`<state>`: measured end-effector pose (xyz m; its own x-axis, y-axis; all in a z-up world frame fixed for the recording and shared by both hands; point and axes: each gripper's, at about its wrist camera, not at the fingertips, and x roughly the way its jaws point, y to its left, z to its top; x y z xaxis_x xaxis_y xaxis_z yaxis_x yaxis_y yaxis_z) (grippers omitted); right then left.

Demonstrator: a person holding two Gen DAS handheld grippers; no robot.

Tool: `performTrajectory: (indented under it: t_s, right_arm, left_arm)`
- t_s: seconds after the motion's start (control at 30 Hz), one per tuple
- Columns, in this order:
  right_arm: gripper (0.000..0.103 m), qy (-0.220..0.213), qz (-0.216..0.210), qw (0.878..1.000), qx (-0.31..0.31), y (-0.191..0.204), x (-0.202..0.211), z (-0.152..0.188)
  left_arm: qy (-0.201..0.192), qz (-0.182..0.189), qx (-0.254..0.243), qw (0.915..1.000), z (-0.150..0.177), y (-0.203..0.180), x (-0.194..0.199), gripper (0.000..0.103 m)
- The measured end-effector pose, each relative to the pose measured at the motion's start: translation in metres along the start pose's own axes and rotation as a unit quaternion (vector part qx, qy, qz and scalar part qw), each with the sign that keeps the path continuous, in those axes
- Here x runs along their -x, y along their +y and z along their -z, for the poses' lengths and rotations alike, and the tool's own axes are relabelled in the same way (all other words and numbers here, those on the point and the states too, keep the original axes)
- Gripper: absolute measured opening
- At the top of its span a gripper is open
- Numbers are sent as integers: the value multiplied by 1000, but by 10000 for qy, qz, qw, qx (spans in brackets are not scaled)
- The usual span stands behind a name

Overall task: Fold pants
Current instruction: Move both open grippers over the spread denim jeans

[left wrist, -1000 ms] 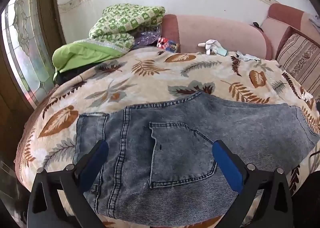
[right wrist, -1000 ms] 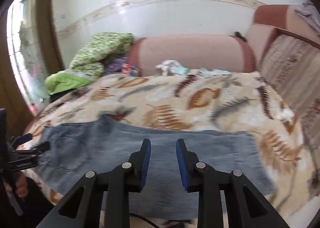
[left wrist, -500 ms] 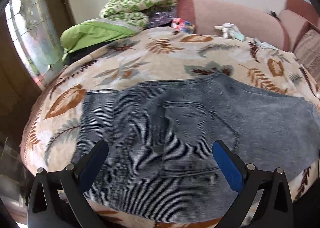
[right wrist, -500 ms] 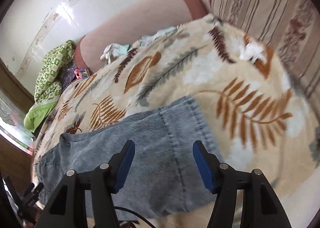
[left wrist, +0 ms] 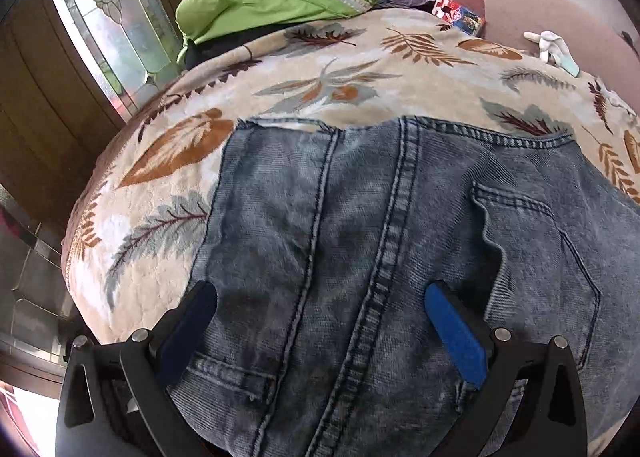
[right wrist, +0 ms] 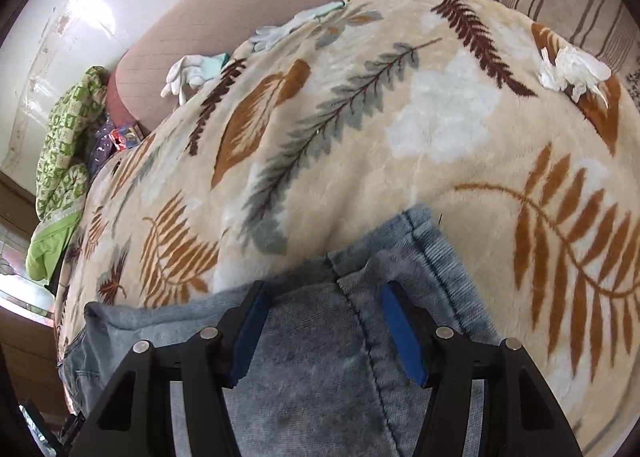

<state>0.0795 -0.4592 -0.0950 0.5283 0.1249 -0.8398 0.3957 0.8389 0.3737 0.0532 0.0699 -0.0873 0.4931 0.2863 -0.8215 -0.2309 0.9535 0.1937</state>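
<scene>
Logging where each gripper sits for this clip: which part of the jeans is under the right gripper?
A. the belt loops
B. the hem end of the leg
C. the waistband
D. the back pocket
B: in the right wrist view the open right gripper hangs over the hemmed leg end of the jeans on the leaf-print blanket; the waistband and back pocket show under the left gripper.
</scene>
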Motion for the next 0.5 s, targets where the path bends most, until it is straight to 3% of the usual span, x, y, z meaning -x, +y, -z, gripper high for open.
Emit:
performTrajectory:
  t_s: [0.13, 0.27, 0.37, 0.5]
  right_arm:
    - [63, -352, -96, 9992, 150, -1, 10, 1]
    - [63, -645, -373, 9969, 262, 5, 31, 6]
    - [63, -703, -664, 9925, 746, 26, 46, 21]
    - [63, -736, -811, 9879, 1096, 40, 56, 43]
  left_arm:
    - [-71, -100, -50, 9999, -2, -4, 6, 103]
    - [-200, 89, -114, 9997, 0, -3, 22, 103]
    - [-303, 245, -165, 9991, 2, 3, 36, 103]
    - [-313, 98, -43, 9995, 5, 19, 41, 103]
